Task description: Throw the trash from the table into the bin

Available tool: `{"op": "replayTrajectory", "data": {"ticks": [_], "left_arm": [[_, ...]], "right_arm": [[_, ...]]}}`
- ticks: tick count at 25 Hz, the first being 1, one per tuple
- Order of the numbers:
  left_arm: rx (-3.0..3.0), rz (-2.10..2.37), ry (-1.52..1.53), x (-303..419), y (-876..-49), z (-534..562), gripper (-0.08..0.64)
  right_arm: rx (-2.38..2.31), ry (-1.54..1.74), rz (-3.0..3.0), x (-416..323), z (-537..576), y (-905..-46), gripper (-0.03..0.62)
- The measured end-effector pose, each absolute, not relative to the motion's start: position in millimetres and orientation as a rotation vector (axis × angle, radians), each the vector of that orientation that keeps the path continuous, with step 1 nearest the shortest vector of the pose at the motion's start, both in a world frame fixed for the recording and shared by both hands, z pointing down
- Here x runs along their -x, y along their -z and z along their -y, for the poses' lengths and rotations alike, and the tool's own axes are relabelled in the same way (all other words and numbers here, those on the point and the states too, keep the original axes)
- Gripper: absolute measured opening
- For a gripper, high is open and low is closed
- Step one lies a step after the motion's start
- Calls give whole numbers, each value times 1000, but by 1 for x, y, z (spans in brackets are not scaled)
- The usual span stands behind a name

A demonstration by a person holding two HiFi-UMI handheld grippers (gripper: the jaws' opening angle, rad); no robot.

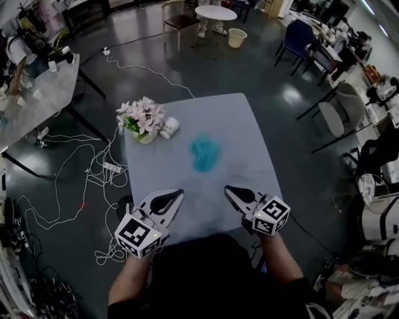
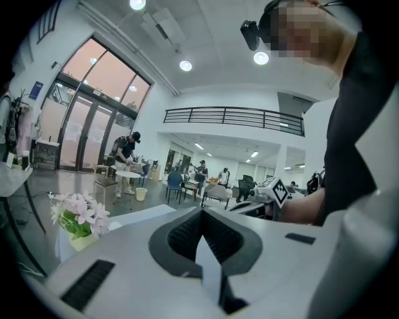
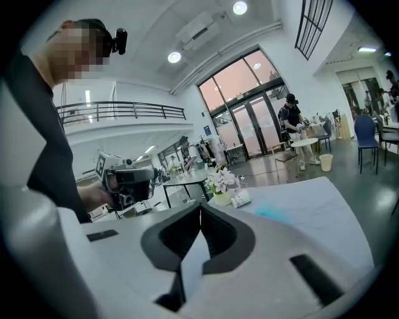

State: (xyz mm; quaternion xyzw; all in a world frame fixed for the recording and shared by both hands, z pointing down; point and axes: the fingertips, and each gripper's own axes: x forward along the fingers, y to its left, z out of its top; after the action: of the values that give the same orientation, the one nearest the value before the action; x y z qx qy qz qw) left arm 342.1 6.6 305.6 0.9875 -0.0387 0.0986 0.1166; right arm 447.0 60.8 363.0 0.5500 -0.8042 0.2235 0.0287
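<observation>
No part of the task is judged to be done. The crumpled teal trash (image 1: 204,153) lies at the middle of the table (image 1: 249,124), untouched and well apart from both grippers. The left gripper (image 1: 176,194) and the right gripper (image 1: 229,189) are held over the near edge of the table. Each has its jaws pressed together, with nothing between them.

The trash has yet to be grasped, lifted and carried off. The only bin seen is a pale bin (image 1: 237,37) on the floor far off, beside a round white table (image 1: 215,12), so a long carry is expected.

At the far left of the table a pot of pink flowers (image 1: 142,118) stands, and a small white container (image 1: 169,128) lies on its side just to the right of it. Whether that is trash too cannot be told.

The table is covered with a pale blue cloth. Around it a dark glossy floor (image 1: 206,68) is seen, with white cables (image 1: 75,187) strewn at the left and blue chairs (image 1: 299,37) at the far right.
</observation>
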Motion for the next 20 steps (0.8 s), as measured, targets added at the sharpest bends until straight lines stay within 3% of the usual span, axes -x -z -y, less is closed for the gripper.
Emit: {"op": "replayTrajectory", "data": {"ticks": [10,20], "left_arm": [[-2833,257,-282,-368,-308,2,12],[-2728,264,-352,-399,-373,1,12]], "right_arm": [[-1609,-739,2505,-488,-42,-389,5],[-1474,-797,2507,-506,0,-446,8]]}}
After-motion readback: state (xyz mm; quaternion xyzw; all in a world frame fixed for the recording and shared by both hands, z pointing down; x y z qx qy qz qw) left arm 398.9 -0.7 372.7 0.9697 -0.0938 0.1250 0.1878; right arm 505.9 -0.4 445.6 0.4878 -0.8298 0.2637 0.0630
